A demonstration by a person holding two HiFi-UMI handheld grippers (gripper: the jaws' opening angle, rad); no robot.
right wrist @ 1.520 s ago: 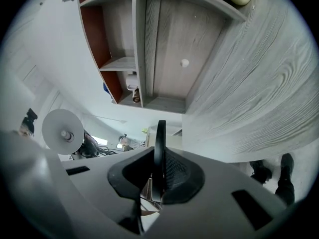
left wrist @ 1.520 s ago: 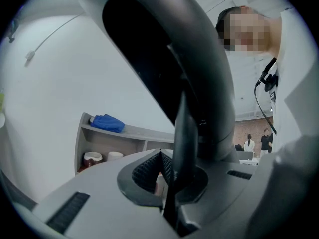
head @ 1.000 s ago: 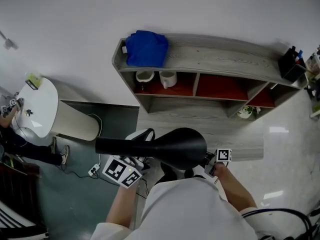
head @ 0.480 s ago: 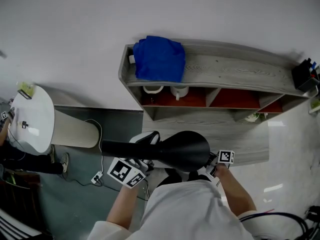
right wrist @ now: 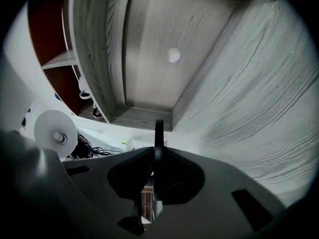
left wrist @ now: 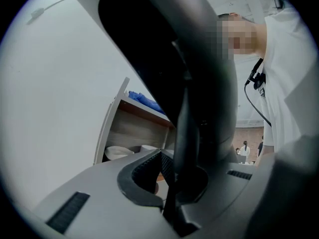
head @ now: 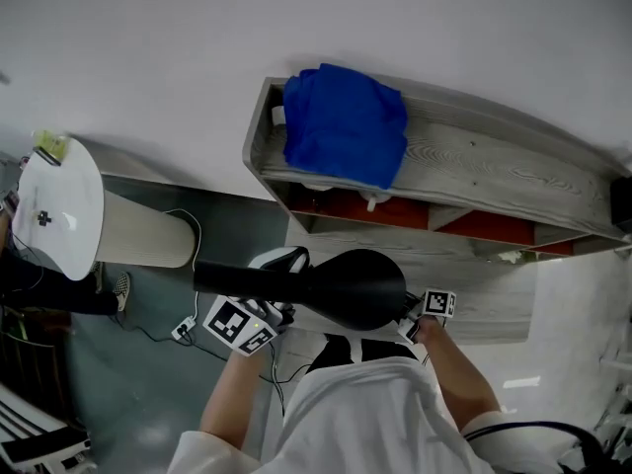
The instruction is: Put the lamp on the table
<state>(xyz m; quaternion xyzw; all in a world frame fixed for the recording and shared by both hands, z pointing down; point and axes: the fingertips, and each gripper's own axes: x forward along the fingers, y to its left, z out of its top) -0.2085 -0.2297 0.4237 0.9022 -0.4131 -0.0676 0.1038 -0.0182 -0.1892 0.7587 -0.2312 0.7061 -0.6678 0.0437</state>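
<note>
Above the floor [head: 128,393] before the shelf [head: 474,176], the lamp [head: 346,286] lay level in the air, the left gripper [head: 272,311] clamped on one thin black part, the right gripper [head: 407,317] on another.

**Hidden, cropped and unresolved regions of the scene**

In the head view, the jaws of both grippers are covered by the black lamp [head: 336,286]. At the left gripper [left wrist: 175,179] the lamp is blurred by nearness and cut off by the top edge. At the right gripper [right wrist: 156,164] only a thin dark edge is seen; its part of the lamp cannot be told. The shelf unit [head: 494,171] is cropped at the right, where a dark object [head: 623,201] cannot be identified. White vessels [head: 373,203] are largely hidden beneath the blue cloth [head: 344,124].
</note>
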